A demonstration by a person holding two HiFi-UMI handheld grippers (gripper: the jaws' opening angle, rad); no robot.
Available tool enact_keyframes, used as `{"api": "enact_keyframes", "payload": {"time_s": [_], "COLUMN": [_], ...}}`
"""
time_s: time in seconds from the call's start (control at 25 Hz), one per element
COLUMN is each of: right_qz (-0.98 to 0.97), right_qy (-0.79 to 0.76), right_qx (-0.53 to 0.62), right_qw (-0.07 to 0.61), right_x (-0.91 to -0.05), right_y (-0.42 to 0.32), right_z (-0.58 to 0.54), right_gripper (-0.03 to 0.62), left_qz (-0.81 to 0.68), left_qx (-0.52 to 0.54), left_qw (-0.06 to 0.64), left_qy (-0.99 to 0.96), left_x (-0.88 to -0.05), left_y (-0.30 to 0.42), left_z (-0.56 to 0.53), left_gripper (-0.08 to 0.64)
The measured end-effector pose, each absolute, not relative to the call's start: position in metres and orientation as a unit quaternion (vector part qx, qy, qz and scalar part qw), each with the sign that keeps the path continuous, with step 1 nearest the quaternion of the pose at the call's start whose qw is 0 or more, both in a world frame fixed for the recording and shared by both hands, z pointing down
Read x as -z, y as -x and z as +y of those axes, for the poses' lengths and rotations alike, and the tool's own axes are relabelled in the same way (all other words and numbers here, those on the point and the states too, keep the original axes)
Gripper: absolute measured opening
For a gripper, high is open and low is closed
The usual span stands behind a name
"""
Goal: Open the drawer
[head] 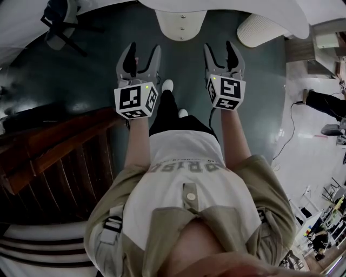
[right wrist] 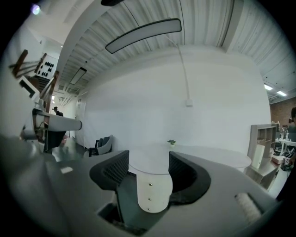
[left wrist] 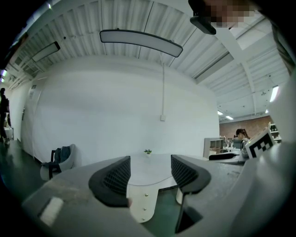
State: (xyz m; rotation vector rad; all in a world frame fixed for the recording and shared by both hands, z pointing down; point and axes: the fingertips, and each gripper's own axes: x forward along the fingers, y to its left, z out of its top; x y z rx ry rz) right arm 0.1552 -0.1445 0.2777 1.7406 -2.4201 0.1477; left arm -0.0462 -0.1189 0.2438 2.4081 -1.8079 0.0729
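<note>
Standing on a dark green floor (head: 92, 70), the person faced a large white tabletop (head: 227, 11) carried on a rounded white leg (head: 181, 24) with three small studs down its front. Dark wooden furniture (head: 54, 157) filled the lower left of the head view, just beside the person's left side. Whether it was a cabinet or a stair could not be told. No drawer showed in any view, so the task's object was out of sight, possibly somewhere in that woodwork or off to one side.

A chair (left wrist: 60, 159) draped with dark clothing stood well apart, near the far white wall. The left gripper (head: 144, 51) and right gripper (head: 220, 51) were held out level at waist height, side by side and near each other. Each had its fingers (left wrist: 113, 178) spread apart with nothing between them, only the distant table leg framed in the gap. A tiny potted plant (right wrist: 171, 142) sat on the far edge of the tabletop.

By my reading, the task had not begun: this was the ready stance. The next move called for finding the drawer, turning toward it, and bringing one spread gripper to its handle.
</note>
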Motion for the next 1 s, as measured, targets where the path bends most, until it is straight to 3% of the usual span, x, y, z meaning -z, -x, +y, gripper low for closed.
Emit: {"api": "enact_keyframes", "payload": {"time_s": [1.0], "right_qz": [-0.802], "right_qy": [-0.578], "right_qx": [-0.05], "right_qw": [0.14], "right_x": [-0.534], "right_y": [-0.081], "right_z": [-0.328], "right_gripper": [0.273], "left_qz": [-0.586], "left_qx": [-0.019], "left_qw": [0.072], "left_qy": [-0.807], "left_x": [-0.423], "left_y": [0.089], "left_z": [-0.242], "left_gripper": [0.275]}}
